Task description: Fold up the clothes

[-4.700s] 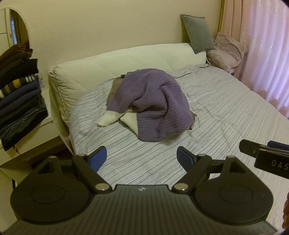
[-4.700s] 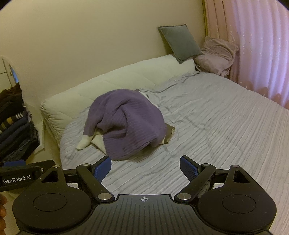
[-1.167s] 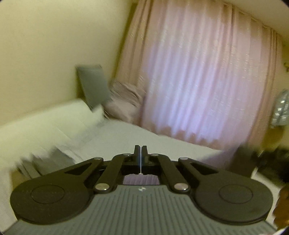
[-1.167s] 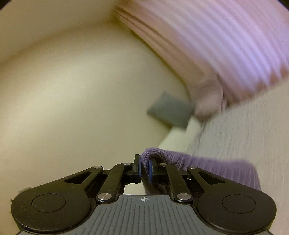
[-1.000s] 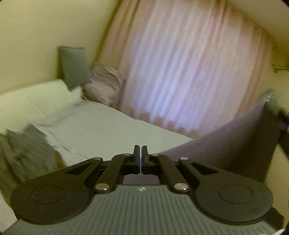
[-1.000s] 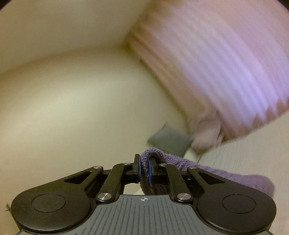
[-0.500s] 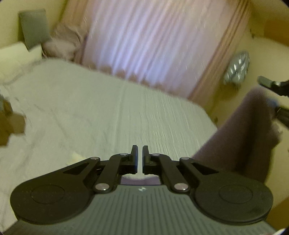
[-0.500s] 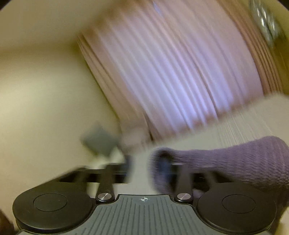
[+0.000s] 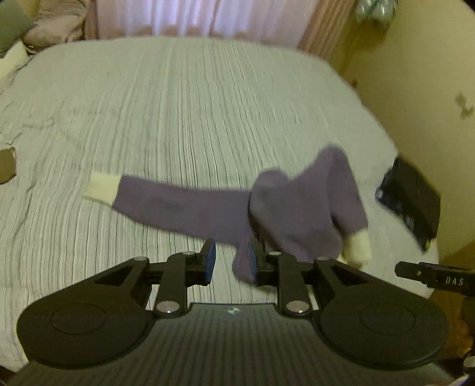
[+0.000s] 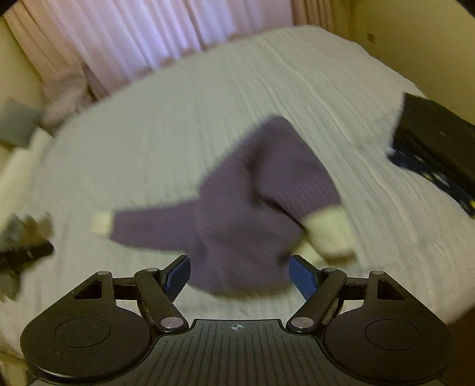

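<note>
A purple knit sweater (image 9: 190, 207) with cream cuffs lies on the grey striped bed (image 9: 178, 104), blurred by motion. One sleeve stretches left to its cuff (image 9: 101, 190), and the body bunches at the right (image 10: 237, 213). My left gripper (image 9: 231, 261) hovers over its near edge with its jaws opening. A fold of purple fabric (image 9: 245, 264) hangs against the right pad, and a gap shows beside it. My right gripper (image 10: 240, 274) stands wide and is still opening. The sweater lies beyond its pads, not pinched. The right gripper's tip (image 9: 436, 279) shows at the left view's edge.
Dark folded items (image 10: 436, 139) sit on the bed's right corner, close to a yellow wall. Pink curtains (image 9: 207, 14) and pillows (image 9: 50, 20) are at the far side. A brown garment (image 9: 6, 166) lies at the left edge.
Both grippers swung down from facing the curtain to over the bed. The right gripper let go of the sweater and opened wide, the left jaws parted, and the sweater landed on the bed.
</note>
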A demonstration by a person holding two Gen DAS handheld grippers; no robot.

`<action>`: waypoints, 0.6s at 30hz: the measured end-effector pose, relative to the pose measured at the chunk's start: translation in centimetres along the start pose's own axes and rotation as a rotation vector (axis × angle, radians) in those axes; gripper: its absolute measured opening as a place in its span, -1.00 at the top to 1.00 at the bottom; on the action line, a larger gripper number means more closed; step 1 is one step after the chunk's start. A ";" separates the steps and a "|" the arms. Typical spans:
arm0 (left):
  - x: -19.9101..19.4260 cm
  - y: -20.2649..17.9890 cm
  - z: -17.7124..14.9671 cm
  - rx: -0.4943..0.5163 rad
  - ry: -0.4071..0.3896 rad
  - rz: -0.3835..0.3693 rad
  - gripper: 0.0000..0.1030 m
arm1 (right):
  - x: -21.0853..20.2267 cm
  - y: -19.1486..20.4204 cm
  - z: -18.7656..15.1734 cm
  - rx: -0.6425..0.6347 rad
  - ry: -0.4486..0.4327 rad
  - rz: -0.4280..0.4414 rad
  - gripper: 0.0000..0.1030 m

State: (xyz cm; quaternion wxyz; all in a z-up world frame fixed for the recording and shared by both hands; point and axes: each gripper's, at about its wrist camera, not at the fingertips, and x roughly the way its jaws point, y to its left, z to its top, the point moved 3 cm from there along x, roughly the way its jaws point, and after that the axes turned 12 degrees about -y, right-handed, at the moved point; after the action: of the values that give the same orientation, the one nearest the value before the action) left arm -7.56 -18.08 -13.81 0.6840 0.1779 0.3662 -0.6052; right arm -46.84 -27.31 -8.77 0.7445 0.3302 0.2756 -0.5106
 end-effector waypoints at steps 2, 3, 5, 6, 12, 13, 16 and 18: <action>0.3 -0.6 -1.0 0.027 0.026 -0.013 0.58 | -0.4 0.3 -1.7 -0.001 0.019 -0.016 -0.50; 0.3 -1.0 -1.2 0.040 0.031 -0.020 0.54 | -1.3 0.3 -2.7 0.001 0.021 -0.013 -0.50; 0.0 -1.3 -1.2 0.075 0.036 -0.024 0.42 | -1.7 1.6 -2.5 0.003 0.022 -0.018 -0.50; -0.2 -1.3 -1.2 0.092 0.037 -0.024 0.41 | -1.8 2.2 -2.6 0.001 0.023 -0.021 -0.50; -1.9 -0.5 -1.5 0.145 0.039 0.002 0.21 | 0.5 5.2 -2.1 0.007 0.045 -0.055 -0.50; -2.2 -0.2 -1.7 0.151 0.041 0.009 0.21 | 0.4 5.6 -2.1 0.009 0.051 -0.065 -0.50; -2.6 0.8 -2.3 0.158 0.052 0.020 0.19 | 0.8 6.5 -3.3 0.017 0.073 -0.090 -0.50; -2.8 1.4 -2.8 0.161 0.060 0.025 0.19 | 0.9 6.9 -4.0 0.021 0.081 -0.100 -0.50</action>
State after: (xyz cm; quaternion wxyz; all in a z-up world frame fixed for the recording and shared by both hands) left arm -7.01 -13.91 -13.89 0.6639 0.2549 0.3344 -0.6184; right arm -40.37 -22.89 -10.52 0.7028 0.3440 0.3163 -0.5363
